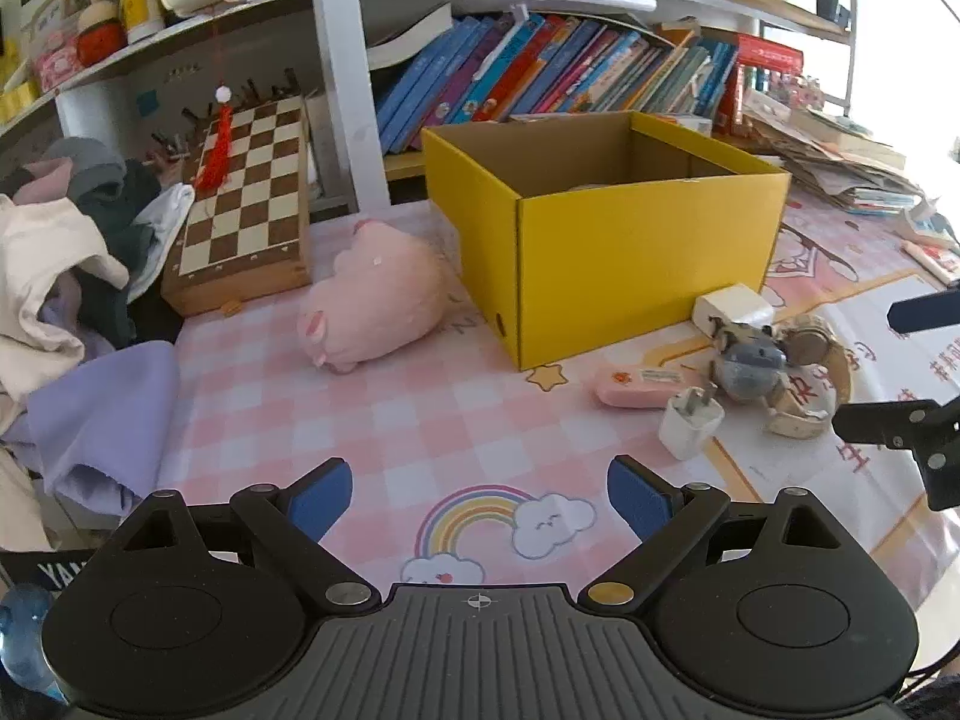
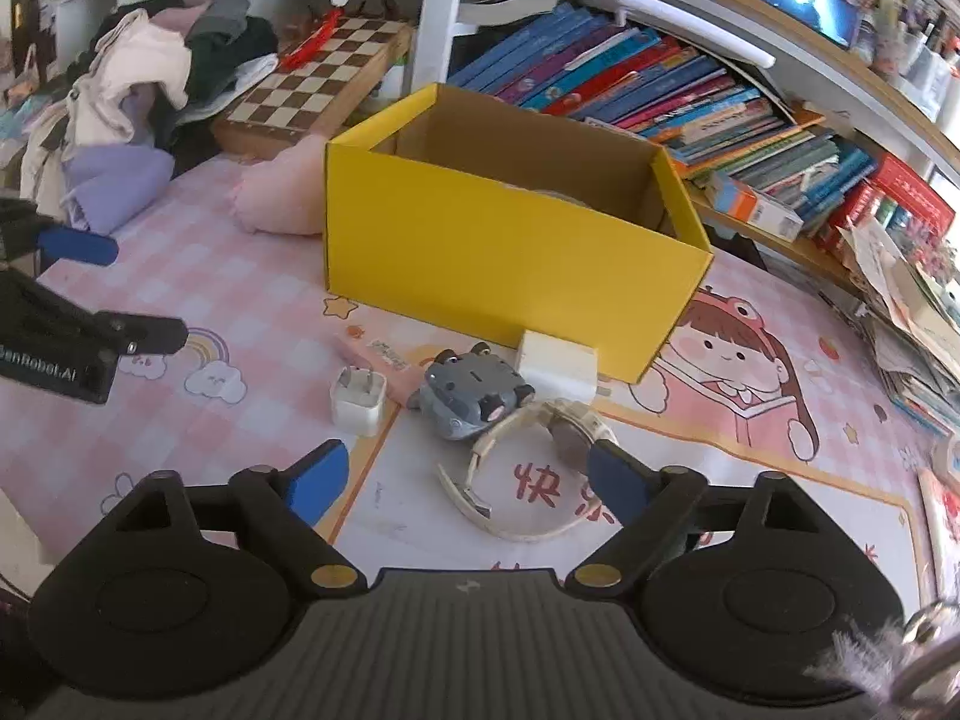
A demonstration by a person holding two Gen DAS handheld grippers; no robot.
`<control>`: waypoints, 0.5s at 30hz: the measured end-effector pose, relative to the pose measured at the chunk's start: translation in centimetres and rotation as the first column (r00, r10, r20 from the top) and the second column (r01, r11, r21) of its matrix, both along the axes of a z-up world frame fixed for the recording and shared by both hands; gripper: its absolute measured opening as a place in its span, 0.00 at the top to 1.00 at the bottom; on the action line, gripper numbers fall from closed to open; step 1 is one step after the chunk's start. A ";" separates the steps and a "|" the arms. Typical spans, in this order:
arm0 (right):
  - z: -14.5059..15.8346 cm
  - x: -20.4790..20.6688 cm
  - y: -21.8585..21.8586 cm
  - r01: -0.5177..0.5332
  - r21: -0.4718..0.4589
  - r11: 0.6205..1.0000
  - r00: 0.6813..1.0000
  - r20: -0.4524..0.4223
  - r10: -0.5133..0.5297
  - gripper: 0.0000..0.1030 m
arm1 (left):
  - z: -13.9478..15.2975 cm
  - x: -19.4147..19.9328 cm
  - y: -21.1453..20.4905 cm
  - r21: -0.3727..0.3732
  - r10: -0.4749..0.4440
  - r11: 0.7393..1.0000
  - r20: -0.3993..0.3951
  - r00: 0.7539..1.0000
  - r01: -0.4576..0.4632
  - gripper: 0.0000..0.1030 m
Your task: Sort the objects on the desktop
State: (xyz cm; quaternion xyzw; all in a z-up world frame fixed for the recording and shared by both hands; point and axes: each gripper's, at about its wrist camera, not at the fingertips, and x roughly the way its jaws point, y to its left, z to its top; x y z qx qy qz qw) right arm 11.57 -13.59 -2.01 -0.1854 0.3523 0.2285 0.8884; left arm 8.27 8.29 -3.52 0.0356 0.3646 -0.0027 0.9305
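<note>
STEP: approach, nothing held | RIGHT TOOL point(image 2: 465, 483): jaws apart, straddling cream wristwatch point(image 2: 522, 468) on table point(image 2: 180, 276) | LEFT TOOL point(image 1: 480, 498): jaws apart, empty | TARGET: yellow box point(image 2: 504, 252) at 12 o'clock of watch | NEXT: likely descend, clamp the strap, lift over box rim.

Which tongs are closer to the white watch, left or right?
Right. The right tongs hang open just over the white watch, its band between their tips. The left tongs hang open over bare tablecloth, off to the watch's left, past the white plug.
</note>
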 end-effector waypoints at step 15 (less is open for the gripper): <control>-1.2 3.9 -1.2 0.112 -0.029 0.993 0.992 -0.056 -0.113 0.37 | -0.3 4.4 2.8 0.046 0.071 0.996 0.029 0.997 -0.073 0.09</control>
